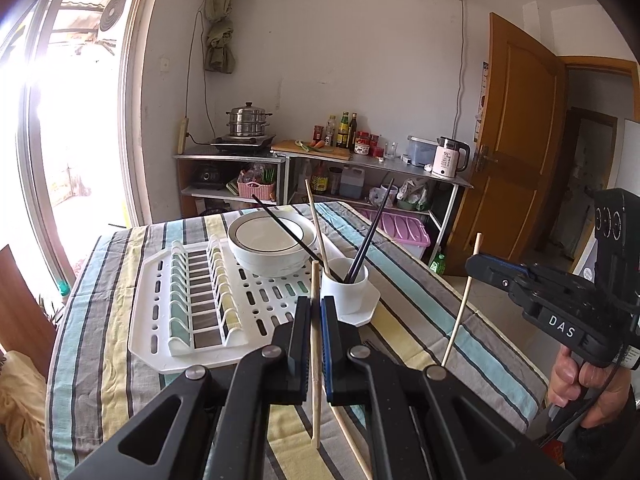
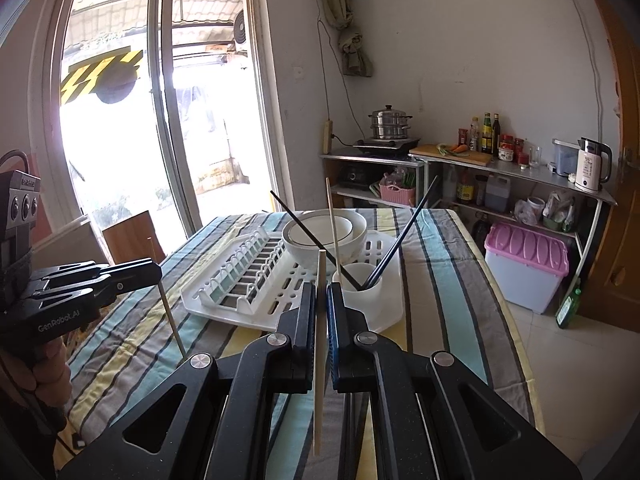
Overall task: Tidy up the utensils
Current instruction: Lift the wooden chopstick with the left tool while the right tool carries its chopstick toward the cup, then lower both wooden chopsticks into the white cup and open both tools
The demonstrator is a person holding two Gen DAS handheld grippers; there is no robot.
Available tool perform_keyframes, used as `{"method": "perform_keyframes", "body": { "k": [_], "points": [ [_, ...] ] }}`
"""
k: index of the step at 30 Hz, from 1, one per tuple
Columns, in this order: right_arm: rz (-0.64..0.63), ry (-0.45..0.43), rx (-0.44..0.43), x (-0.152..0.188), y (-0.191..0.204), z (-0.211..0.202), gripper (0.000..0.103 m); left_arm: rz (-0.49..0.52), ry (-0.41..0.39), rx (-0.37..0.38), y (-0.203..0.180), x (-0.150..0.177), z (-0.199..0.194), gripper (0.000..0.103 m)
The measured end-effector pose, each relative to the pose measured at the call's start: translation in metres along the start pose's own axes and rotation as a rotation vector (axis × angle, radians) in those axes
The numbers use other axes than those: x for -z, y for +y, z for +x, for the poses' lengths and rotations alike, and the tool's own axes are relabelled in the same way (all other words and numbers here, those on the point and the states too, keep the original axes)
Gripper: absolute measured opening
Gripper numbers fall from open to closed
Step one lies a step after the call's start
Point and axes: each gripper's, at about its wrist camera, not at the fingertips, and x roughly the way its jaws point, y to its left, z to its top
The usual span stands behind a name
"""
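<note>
My left gripper [image 1: 315, 300] is shut on a pale wooden chopstick [image 1: 316, 380], held nearly upright above the striped tablecloth. My right gripper [image 2: 320, 286] is shut on a second wooden chopstick [image 2: 318, 360], also upright. Each shows in the other's view: the right gripper [image 1: 474, 264] with its stick [image 1: 460, 304] at the right, the left gripper [image 2: 158, 274] with its stick [image 2: 172, 320] at the left. Just ahead of both stands a white cup holder [image 1: 346, 292] [image 2: 360, 286] with dark chopsticks [image 1: 370, 228] and one wooden chopstick [image 1: 316, 220] leaning out of it. Another wooden stick [image 1: 352, 440] lies on the cloth under the left gripper.
A white dish rack [image 1: 160, 320] [image 2: 224, 304] carries stacked white bowls [image 1: 272, 244] [image 2: 324, 236] behind the cup. The table's right edge [image 1: 480, 312] drops to a tiled floor. Shelves with a pot, bottles and a kettle [image 1: 450, 156] line the far wall, beside a purple-lidded bin [image 2: 524, 264].
</note>
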Motion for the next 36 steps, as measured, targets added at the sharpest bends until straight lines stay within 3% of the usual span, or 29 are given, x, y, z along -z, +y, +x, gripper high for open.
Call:
{"method": "perform_keyframes", "body": {
  "k": [23,36],
  "points": [
    [0.043,-0.105,0.021,-0.09,-0.043,0.057,0.005,-0.016,-0.068,0.08,-0.012,-0.129,0.088,0.005],
    [0.076,-0.105,0.017,-0.103,-0.061,0.099,0.005,-0.048,-0.06,0.096,-0.001,-0.146,0.144,0.005]
  ]
}}
